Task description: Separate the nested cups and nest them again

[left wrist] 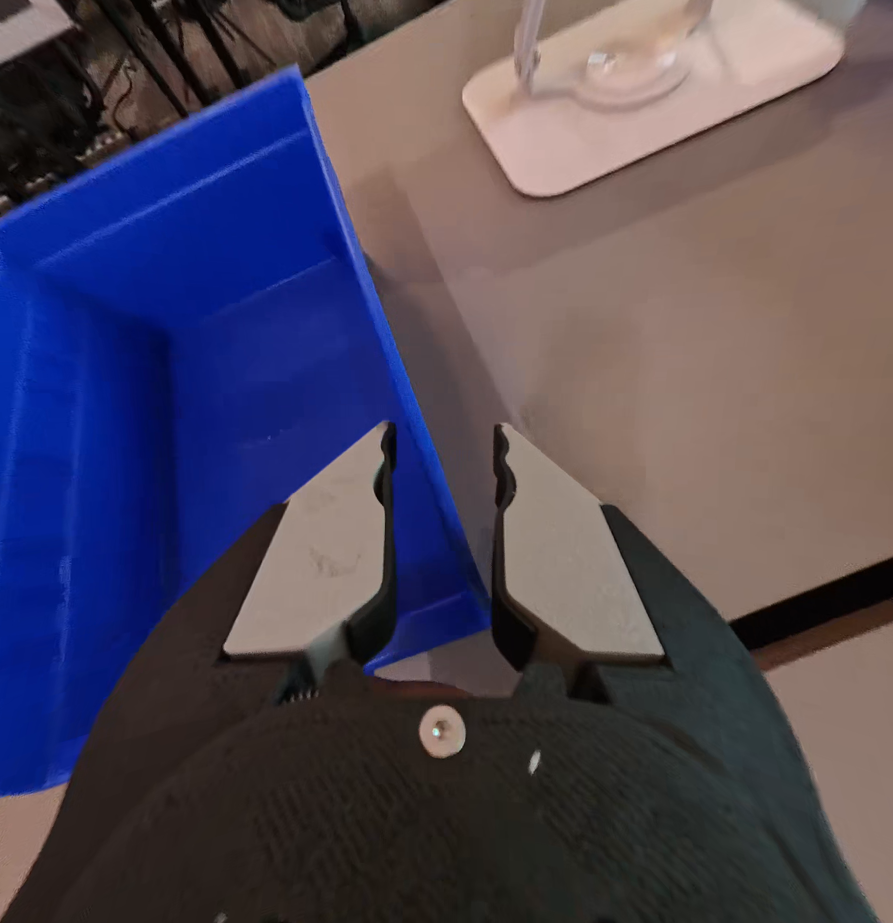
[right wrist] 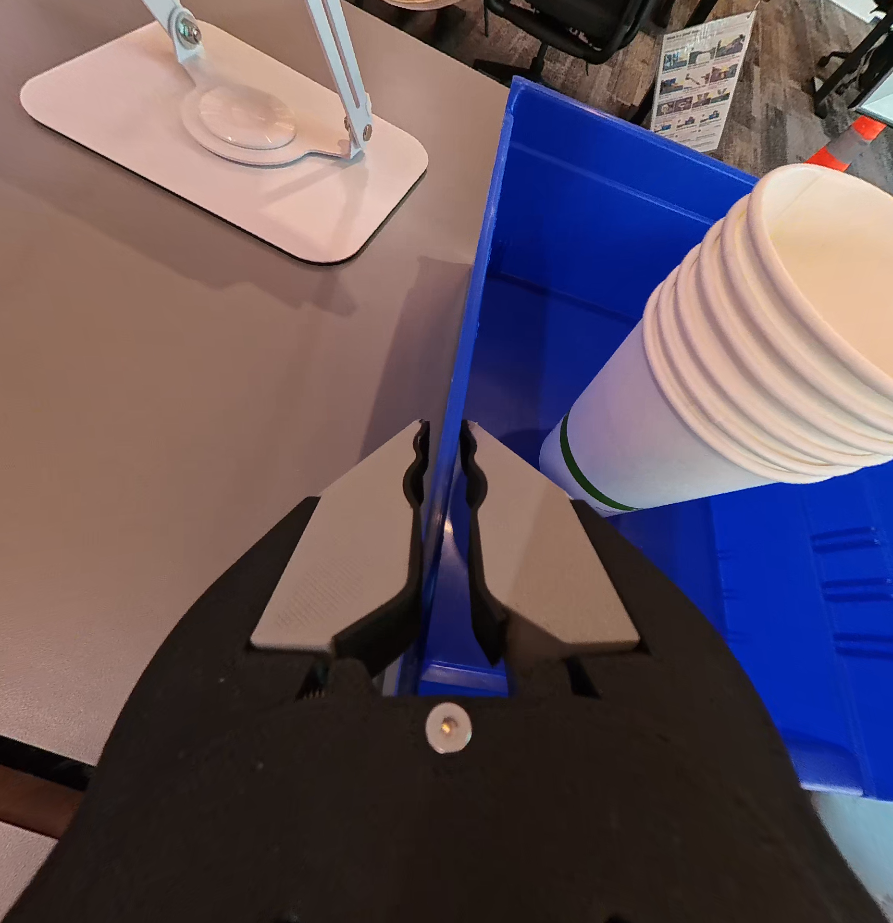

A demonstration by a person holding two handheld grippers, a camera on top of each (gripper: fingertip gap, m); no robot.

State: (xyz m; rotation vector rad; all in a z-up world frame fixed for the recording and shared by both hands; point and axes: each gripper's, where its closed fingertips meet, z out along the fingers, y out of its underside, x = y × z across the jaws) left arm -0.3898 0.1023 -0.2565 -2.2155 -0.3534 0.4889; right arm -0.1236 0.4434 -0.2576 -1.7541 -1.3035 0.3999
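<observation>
The stack of white paper cups [right wrist: 724, 359], one with a green band near its base, lies tilted inside a blue plastic bin [right wrist: 609, 210], rims pointing up and outward over the bin's side. At least half a dozen rolled rims sit pressed one against the next, so the cups are fully nested, and I see no loose cup anywhere on the grey-brown tabletop [right wrist: 185, 374]. By my reading the task has not really begun: every separation is still to do, and the re-nesting after it.

The right gripper [right wrist: 444, 429] hangs over the bin's near wall, its black-lined fingers straddling the thin blue edge with a narrow gap between them. They look close to the plastic, but I cannot tell whether they actually pinch it. The cup stack sits just to the right of those fingers, untouched.

The left gripper [left wrist: 442, 432] is released, jaws apart and holding nothing, poised above the edge of the same blue bin [left wrist: 185, 299]; no cups show in its view.

Farther back on the table stands a white flat-based stand [right wrist: 225, 140] with a slim jointed arm, well apart from the bin.
</observation>
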